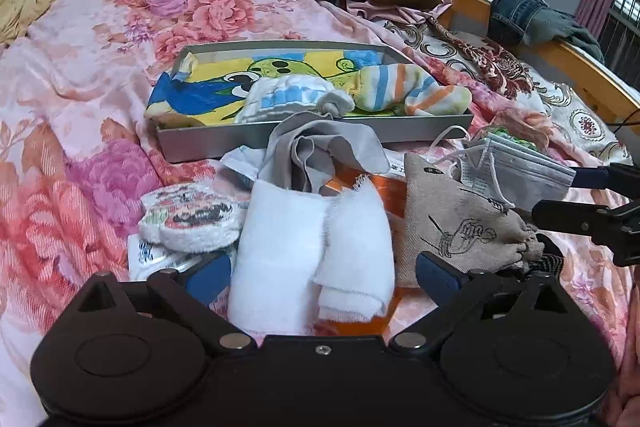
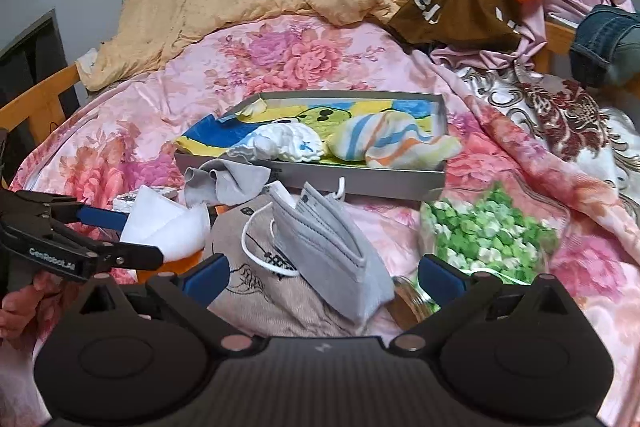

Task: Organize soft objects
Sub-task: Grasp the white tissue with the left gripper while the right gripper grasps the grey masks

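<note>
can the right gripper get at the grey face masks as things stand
Probably yes. The right gripper is open, and the grey masks stand on edge between its fingers on the beige cloth, with nothing over them.

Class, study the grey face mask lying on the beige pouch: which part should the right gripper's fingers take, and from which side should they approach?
Take the grey face mask by its near folded end, coming from the camera's side. That end sticks up off the beige pouch and sits between the open right gripper's fingers, whereas the white ear loop lies limp and thin.
</note>
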Motion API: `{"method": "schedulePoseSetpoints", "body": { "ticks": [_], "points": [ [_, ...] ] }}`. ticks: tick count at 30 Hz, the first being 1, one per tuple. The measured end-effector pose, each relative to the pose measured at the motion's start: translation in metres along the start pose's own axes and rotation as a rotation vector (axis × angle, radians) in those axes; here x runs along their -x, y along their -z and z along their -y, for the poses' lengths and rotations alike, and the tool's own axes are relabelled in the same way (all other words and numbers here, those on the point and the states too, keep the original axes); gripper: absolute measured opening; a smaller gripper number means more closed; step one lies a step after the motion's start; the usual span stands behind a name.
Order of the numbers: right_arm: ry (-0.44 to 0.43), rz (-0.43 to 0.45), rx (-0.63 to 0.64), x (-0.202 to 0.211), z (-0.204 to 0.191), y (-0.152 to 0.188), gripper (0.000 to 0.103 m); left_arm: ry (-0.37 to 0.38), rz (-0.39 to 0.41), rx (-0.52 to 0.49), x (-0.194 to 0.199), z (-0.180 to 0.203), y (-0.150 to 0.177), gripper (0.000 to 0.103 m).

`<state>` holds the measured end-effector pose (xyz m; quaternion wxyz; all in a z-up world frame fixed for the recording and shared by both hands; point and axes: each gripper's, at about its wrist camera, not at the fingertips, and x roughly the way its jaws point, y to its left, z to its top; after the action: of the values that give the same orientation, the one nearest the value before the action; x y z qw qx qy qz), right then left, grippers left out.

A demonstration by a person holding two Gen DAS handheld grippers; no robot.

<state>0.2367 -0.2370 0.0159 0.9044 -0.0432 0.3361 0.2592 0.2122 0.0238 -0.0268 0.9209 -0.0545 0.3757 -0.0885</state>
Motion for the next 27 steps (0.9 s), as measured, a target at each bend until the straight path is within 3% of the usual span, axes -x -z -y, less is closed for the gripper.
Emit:
{"method": "schedulePoseSetpoints", "body": {
  "ticks": [4,6,10,12,15,21,27],
  "points": [
    [-0.024,-0.005,-0.005,-0.005,0.0,0.004,0.097,-0.014,-0.016,-0.026,-0.006,0.001,-0.005,0.087],
    [-0.034,-0.005,-0.006,-0.006,0.001,0.006,0.089,-0.019,-0.023,-0.043,-0.007,0.003,-0.006,0.08],
    [-0.052,-0.008,-0.017,-0.008,0.0,0.006,0.087,-0.028,-0.037,-0.069,-0.004,0.005,-0.006,0.069],
    [-0.056,-0.009,-0.02,-0.008,0.0,0.006,0.081,-0.019,-0.041,-0.068,-0.001,0.005,-0.006,0.054],
    [-0.055,-0.004,-0.028,-0.007,0.002,0.006,0.073,0.001,-0.053,-0.057,0.0,0.004,-0.007,0.043],
    [-0.046,-0.01,-0.039,-0.005,0.003,0.007,0.049,0.007,-0.072,0.014,-0.002,-0.004,-0.012,0.029],
    [-0.057,-0.013,-0.053,-0.003,0.003,0.009,0.03,0.033,-0.101,0.112,-0.003,-0.015,-0.017,0.028]
  ]
}}
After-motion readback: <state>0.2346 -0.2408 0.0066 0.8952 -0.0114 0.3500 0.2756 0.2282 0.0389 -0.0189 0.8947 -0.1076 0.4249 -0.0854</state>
